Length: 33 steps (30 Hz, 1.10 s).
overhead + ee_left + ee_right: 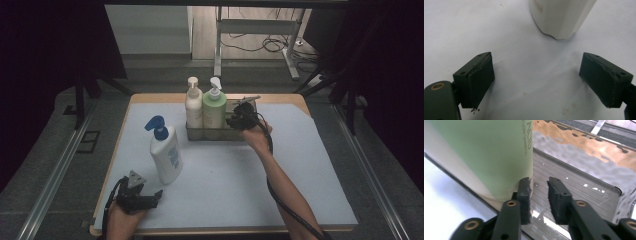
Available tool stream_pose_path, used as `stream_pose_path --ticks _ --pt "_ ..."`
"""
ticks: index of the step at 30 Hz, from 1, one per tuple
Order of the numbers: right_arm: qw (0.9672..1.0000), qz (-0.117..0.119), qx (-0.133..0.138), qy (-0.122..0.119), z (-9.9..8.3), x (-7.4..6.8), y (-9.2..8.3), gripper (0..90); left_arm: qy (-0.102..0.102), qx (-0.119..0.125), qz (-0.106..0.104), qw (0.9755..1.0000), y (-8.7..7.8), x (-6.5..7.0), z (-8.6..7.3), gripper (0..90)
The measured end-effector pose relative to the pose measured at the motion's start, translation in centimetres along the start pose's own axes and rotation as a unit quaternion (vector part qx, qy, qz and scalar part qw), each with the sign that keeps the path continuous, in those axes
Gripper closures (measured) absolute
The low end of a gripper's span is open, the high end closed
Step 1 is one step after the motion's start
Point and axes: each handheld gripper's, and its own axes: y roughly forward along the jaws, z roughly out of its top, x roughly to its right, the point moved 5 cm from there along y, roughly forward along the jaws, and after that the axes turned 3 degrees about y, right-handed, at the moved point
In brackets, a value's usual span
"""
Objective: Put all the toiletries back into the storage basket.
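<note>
Two bottles are in the metal tray [197,134] already: the cream bottle [193,107] and the green bottle [214,109] stand side by side at its left end. My right gripper [540,186] sits in the free space just beside the green one, jaws parted a little with nothing between them, one pad right against the bottle's side. I'd call that one placed. The white bottle with the blue pump [166,150] stands out on the mat, and my left gripper [536,75] waits near it, jaws wide apart and empty. That bottle looks like what's left.
</note>
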Motion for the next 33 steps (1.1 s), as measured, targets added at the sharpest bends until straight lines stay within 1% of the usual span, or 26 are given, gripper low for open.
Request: stream_pose_path --ticks 1,3,5,7,10,13,14,15,19,21,23,24,27,29,30,31,33 --pt "1.0 0.004 0.0 -0.002 -0.1 0.0 -0.2 59.7 0.0 0.0 0.0 1.0 0.0 0.0 0.0 12.2" --pt "1.0 0.006 0.003 -0.004 -0.1 0.0 -0.6 56.5 0.0 0.0 0.0 1.0 0.0 0.0 0.0 12.2" --pt "0.9999 0.015 0.005 -0.002 -0.1 0.0 -1.0 52.3 0.0 0.0 0.0 1.0 0.0 0.0 0.0 12.2" --pt "0.9997 0.02 0.007 -0.006 -0.1 -0.1 -1.5 48.4 0.0 0.0 0.0 1.0 0.0 0.0 0.0 12.2" --pt "0.9995 0.03 0.006 -0.009 -0.2 -0.3 -2.0 44.1 0.0 0.0 0.0 1.0 0.0 0.0 0.0 12.2" --pt "0.9993 0.032 0.006 -0.019 -0.5 -0.4 -2.6 40.7 0.0 0.0 0.0 1.0 0.0 0.0 0.0 12.2" --pt "0.9992 0.034 0.005 -0.019 -0.6 -0.5 -2.7 39.1 0.0 0.0 0.0 1.0 0.0 0.0 0.0 12.2" --pt "0.999 0.039 0.007 -0.022 -0.7 -0.5 -2.9 37.5 0.0 0.0 0.0 1.0 0.0 0.0 0.0 12.2" --pt "0.9985 0.047 0.013 -0.023 -0.9 -0.7 -3.7 33.2 -0.001 0.001 0.0 1.0 0.0 0.0 0.0 12.2" --pt "0.9982 0.05 0.01 -0.031 -1.1 -0.8 -4.0 30.7 -0.001 0.001 0.0 1.0 0.0 0.0 0.0 12.2" --pt "0.9977 0.054 0.013 -0.039 -1.3 -1.0 -4.4 26.3 -0.001 0.001 0.0 1.0 0.0 0.0 0.0 12.2" --pt "0.9977 0.054 0.012 -0.038 -1.3 -1.0 -4.5 25.2 -0.001 0.001 0.0 1.0 0.0 0.0 0.0 12.2" --pt "0.997 0.064 0.014 -0.042 -1.6 -1.2 -5.0 17.2 -0.001 0.001 0.0 1.0 0.0 0.0 0.0 12.2" --pt "0.9968 0.064 0.015 -0.045 -1.9 -1.4 -5.3 13.2 -0.001 0.001 0.0 1.0 0.0 0.0 0.0 12.2" --pt "0.997 0.06 0.016 -0.047 -2.0 -1.4 -5.4 12.7 -0.001 0.001 0.0 1.0 0.0 0.0 0.0 12.2" --pt "0.9967 0.056 0.02 -0.055 -2.1 -1.4 -5.7 10.6 -0.001 0.001 0.0 1.0 0.0 0.0 0.0 12.2" --pt "0.9964 0.054 0.027 -0.059 -2.3 -1.4 -6.1 3.8 -0.001 0.0 0.0 1.0 0.0 0.0 0.0 12.2"
